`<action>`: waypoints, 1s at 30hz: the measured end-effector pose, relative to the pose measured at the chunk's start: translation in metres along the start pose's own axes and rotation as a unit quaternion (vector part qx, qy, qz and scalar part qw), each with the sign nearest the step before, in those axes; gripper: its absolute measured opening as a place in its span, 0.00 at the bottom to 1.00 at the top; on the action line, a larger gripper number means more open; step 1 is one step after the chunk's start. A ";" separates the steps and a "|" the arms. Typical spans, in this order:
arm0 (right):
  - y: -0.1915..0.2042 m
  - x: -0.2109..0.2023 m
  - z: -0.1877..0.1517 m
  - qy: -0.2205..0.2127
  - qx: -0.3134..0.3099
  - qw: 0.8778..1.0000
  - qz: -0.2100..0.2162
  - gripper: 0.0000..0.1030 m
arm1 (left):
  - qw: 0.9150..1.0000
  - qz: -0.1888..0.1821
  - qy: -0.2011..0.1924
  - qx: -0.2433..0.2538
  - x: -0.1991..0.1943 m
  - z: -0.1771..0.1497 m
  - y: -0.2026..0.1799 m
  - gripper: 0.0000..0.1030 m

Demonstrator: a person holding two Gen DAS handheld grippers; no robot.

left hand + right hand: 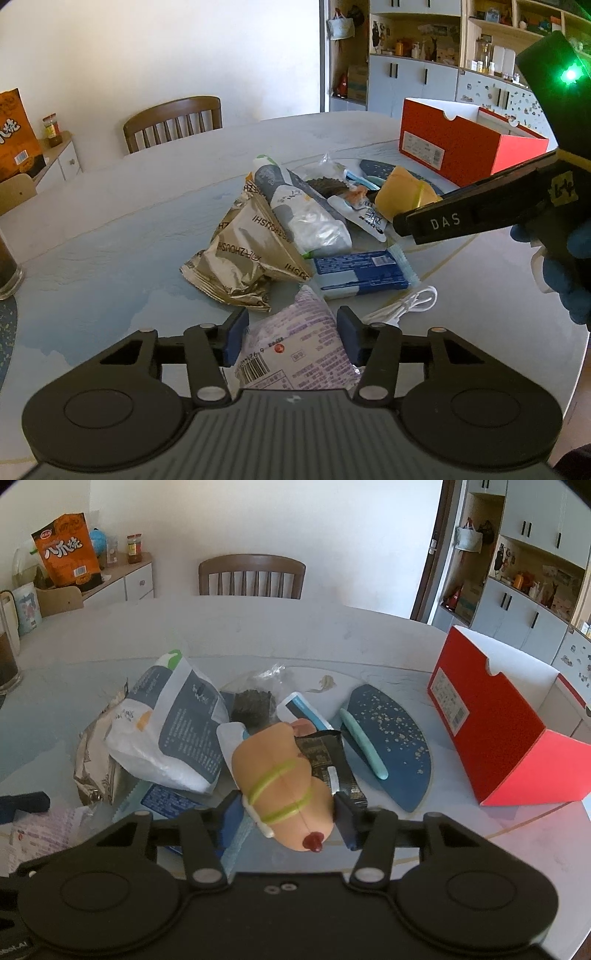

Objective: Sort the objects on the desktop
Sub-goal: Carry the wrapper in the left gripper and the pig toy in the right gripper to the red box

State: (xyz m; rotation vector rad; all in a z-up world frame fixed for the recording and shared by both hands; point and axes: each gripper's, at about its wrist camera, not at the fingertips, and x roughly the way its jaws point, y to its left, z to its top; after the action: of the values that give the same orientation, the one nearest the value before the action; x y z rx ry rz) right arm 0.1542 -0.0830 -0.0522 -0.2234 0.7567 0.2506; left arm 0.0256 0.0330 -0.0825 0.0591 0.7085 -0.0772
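Purple-print snack bag (295,347) squeezed in left gripper (291,338), frame bottom. Right gripper (290,808) squeezes tan toy (284,775). Red box (509,734) at right on table (332,635).

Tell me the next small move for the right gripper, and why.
Probably carry the tan toy right toward the open red box. The right gripper is closed on the toy, apparently lifted above the pile, and the box stands open further right. The left gripper straddles a pale purple packet, so it can wait.
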 end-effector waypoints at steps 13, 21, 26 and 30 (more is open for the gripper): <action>-0.020 -0.035 0.009 -0.017 0.025 1.000 0.004 0.50 | 0.999 -0.021 -0.024 -0.001 -0.023 0.030 -0.014 0.48; -0.043 -0.057 0.019 -0.027 0.037 0.999 0.006 0.50 | 0.998 -0.020 -0.049 0.019 -0.033 0.061 -0.032 0.49; -0.068 -0.070 0.024 -0.034 0.043 0.998 0.006 0.50 | 0.997 -0.026 -0.058 0.034 -0.031 0.085 -0.052 0.49; -0.096 -0.076 0.029 -0.035 0.051 0.998 0.016 0.50 | 0.997 -0.029 -0.062 0.033 -0.025 0.105 -0.070 0.49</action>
State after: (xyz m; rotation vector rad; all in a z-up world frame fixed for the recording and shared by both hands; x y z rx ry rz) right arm 0.1487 -0.1759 0.0316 -0.1051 0.7015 0.2490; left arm 0.0677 -0.0441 0.0115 0.0968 0.5828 -0.1595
